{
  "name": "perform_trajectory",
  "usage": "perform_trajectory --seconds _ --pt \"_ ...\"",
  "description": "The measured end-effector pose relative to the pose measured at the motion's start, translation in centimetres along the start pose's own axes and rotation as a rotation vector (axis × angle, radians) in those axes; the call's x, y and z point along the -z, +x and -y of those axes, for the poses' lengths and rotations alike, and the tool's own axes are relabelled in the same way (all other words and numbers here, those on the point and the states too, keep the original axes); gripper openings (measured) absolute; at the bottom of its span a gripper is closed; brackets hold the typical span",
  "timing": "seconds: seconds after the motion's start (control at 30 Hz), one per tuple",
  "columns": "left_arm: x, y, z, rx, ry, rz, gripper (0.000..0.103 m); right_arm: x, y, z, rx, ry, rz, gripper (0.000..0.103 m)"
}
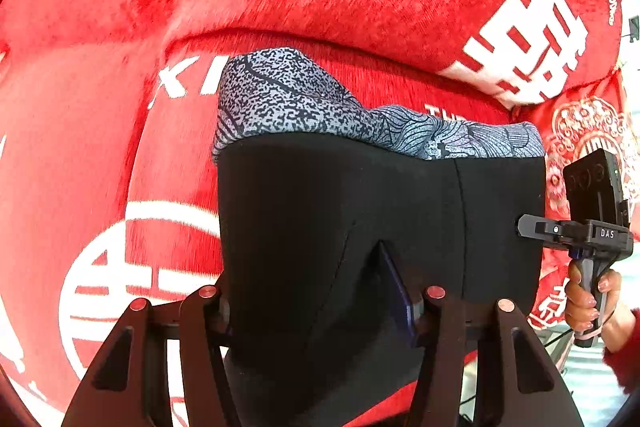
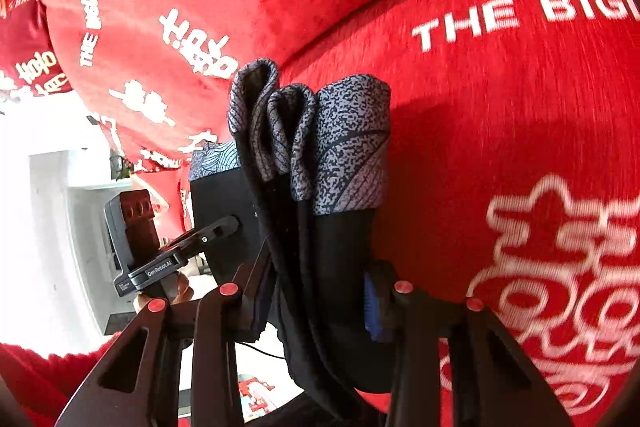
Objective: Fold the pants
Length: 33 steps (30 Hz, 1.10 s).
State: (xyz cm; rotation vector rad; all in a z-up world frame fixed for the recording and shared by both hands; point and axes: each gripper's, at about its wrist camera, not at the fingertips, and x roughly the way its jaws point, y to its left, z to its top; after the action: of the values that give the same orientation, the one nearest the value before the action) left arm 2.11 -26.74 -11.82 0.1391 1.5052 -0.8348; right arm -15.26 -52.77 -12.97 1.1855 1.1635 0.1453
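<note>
Pants (image 1: 360, 211), black with a grey patterned band, are hanging mid-frame over the red printed blanket (image 1: 100, 131). Left gripper (image 1: 320, 303) is clamping the black cloth at lower centre, and right gripper (image 2: 316, 291) is pinching the bunched folds likewise.

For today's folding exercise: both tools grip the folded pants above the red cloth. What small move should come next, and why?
Probably lower the pants flat onto the red cloth: the left tool and right tool hold the layers bunched and off it.
</note>
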Motion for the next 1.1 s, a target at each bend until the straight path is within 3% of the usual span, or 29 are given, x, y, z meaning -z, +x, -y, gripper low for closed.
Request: perform_trajectory --seconds 0.27,0.4,0.47,0.57,0.63,0.73,0.9,1.1 --pt "3.6 -1.2 -2.1 -0.015 0.009 -0.023 0.058 4.7 2.1 0.0 0.024 0.036 0.014 0.040" --pt "4.7 -0.2 -3.9 -0.031 -0.006 -0.027 0.058 5.5 3.0 0.2 0.104 0.007 0.015 0.042" --pt "4.9 0.1 -4.2 -0.053 -0.013 -0.011 0.070 5.5 3.1 0.3 0.133 0.011 0.018 0.045" --pt "5.0 0.1 -3.9 -0.164 0.008 0.015 0.082 5.7 2.9 0.1 0.178 0.012 0.021 0.049" --pt "5.2 0.1 -4.0 -0.179 0.016 0.016 0.082 5.9 3.0 -0.3 0.241 -0.004 0.024 0.053" --pt "5.8 0.0 -4.1 -0.231 0.017 0.019 0.097 6.4 3.2 -0.7 0.361 -0.026 0.033 0.062" --pt "6.6 0.3 -4.0 -0.290 0.014 0.021 0.102 7.6 3.5 -0.5 0.507 -0.022 0.050 0.080" --pt "7.3 -0.5 -3.1 -0.357 0.018 0.034 0.102 9.4 2.3 -1.1 0.606 0.011 0.104 0.081"
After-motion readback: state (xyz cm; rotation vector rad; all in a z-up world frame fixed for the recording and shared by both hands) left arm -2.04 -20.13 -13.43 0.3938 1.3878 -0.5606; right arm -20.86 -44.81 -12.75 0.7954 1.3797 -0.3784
